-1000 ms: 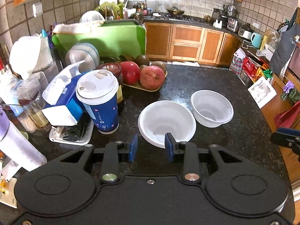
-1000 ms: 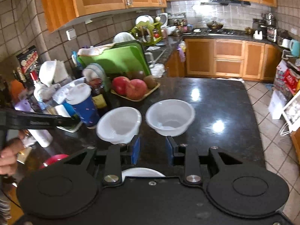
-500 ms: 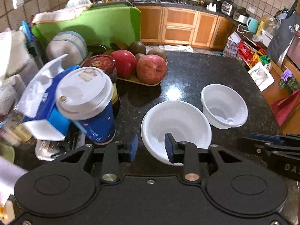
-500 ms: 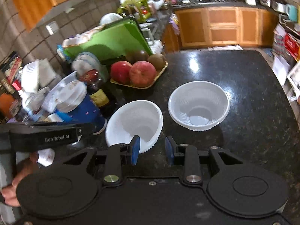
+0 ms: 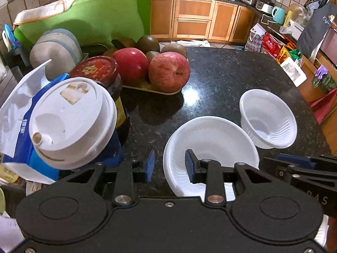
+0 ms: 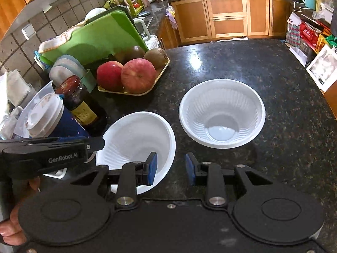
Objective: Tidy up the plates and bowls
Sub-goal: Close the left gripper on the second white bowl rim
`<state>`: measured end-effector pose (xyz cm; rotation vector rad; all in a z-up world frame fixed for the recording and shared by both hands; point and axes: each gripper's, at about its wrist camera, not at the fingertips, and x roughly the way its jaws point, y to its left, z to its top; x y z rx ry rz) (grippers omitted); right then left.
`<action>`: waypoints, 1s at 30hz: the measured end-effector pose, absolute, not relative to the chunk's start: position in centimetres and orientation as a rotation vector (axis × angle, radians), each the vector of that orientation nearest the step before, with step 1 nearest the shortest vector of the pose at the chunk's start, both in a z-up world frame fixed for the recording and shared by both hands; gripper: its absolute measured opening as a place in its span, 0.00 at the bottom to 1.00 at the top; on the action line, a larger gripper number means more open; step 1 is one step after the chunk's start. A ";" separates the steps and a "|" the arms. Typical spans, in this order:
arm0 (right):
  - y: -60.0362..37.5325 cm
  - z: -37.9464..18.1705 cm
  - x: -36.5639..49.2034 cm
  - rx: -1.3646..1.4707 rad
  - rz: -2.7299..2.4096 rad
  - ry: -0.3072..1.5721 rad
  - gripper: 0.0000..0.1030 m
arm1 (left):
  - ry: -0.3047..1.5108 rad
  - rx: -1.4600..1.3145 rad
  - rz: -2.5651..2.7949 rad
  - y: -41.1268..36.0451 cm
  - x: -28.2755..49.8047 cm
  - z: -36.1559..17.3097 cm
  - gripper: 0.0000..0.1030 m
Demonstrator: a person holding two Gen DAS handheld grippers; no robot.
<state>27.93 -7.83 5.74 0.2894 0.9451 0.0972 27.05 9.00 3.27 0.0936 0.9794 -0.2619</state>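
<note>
Two white plastic bowls stand on the black granite counter (image 5: pixel 221 80). The wider near bowl (image 5: pixel 210 139) is the left one in the right wrist view (image 6: pixel 137 139). The deeper ribbed bowl (image 5: pixel 269 120) sits just right of it (image 6: pixel 222 111). My left gripper (image 5: pixel 169 164) is open, with the near bowl's left rim showing between its blue pads and nothing pressed. My right gripper (image 6: pixel 171 168) is open too, with that same bowl's right rim between its pads. Whether either touches the rim I cannot tell.
Left of the bowls stand a blue cup with a white lid (image 5: pixel 71 122), a red-lidded jar (image 5: pixel 94 71) and a tissue pack (image 5: pixel 16 109). Behind are a tray of apples and kiwis (image 5: pixel 155 69), racked plates (image 5: pixel 56 50) and a green cutting board (image 5: pixel 90 19). The counter's edge runs along the right.
Both grippers have moved forward and down onto the near bowl, from opposite sides. Its rim now lies between each pair of pads. The jaw openings look unchanged.
</note>
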 end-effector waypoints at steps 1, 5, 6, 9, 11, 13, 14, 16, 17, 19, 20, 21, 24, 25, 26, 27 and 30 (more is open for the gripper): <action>-7.7 5.7 28.1 0.286 0.097 0.948 0.31 | 0.983 0.094 -0.264 9.0 27.1 3.2 0.41; -7.1 5.3 28.8 0.279 0.101 0.962 0.31 | 0.995 0.092 -0.262 8.9 27.7 2.8 0.41; -7.0 5.2 29.0 0.277 0.102 0.965 0.31 | 0.996 0.092 -0.260 8.8 27.8 2.8 0.41; -6.7 4.8 29.4 0.267 0.104 0.974 0.31 | 1.003 0.090 -0.263 8.8 28.1 2.7 0.41; -6.6 4.7 29.6 0.264 0.107 0.978 0.31 | 1.000 0.094 -0.265 8.7 28.1 2.7 0.41; -6.7 4.7 29.6 0.262 0.110 0.980 0.31 | 0.995 0.101 -0.267 8.6 28.1 2.7 0.41; -6.7 4.7 29.6 0.259 0.110 0.979 0.31 | 0.995 0.103 -0.269 8.6 28.2 2.8 0.41; -6.7 4.6 29.7 0.254 0.109 0.979 0.31 | 0.996 0.106 -0.279 8.5 28.3 2.8 0.41; -6.7 4.6 29.8 0.253 0.108 0.979 0.31 | 0.997 0.106 -0.283 8.5 28.4 2.9 0.41; -6.7 4.7 29.7 0.252 0.106 0.978 0.31 | 0.997 0.111 -0.296 8.5 28.4 3.0 0.41; -6.7 4.7 29.7 0.252 0.103 0.977 0.31 | 0.998 0.114 -0.302 8.4 28.4 3.0 0.41; -6.7 4.7 29.7 0.252 0.100 0.977 0.31 | 1.000 0.115 -0.307 8.4 28.5 3.0 0.41; -6.9 4.6 29.7 0.254 0.088 0.977 0.31 | 1.002 0.120 -0.316 8.4 28.6 3.0 0.41; -7.0 4.6 29.7 0.256 0.087 0.976 0.31 | 1.000 0.125 -0.321 8.4 28.6 2.9 0.41; -7.1 4.6 29.6 0.257 0.086 0.976 0.31 | 0.998 0.135 -0.327 8.3 28.5 2.9 0.41; -7.1 4.6 29.6 0.259 0.084 0.976 0.31 | 0.995 0.147 -0.331 8.2 28.5 2.8 0.41; -7.1 4.5 29.5 0.256 0.081 0.976 0.31 | 0.996 0.174 -0.338 8.0 28.4 2.5 0.41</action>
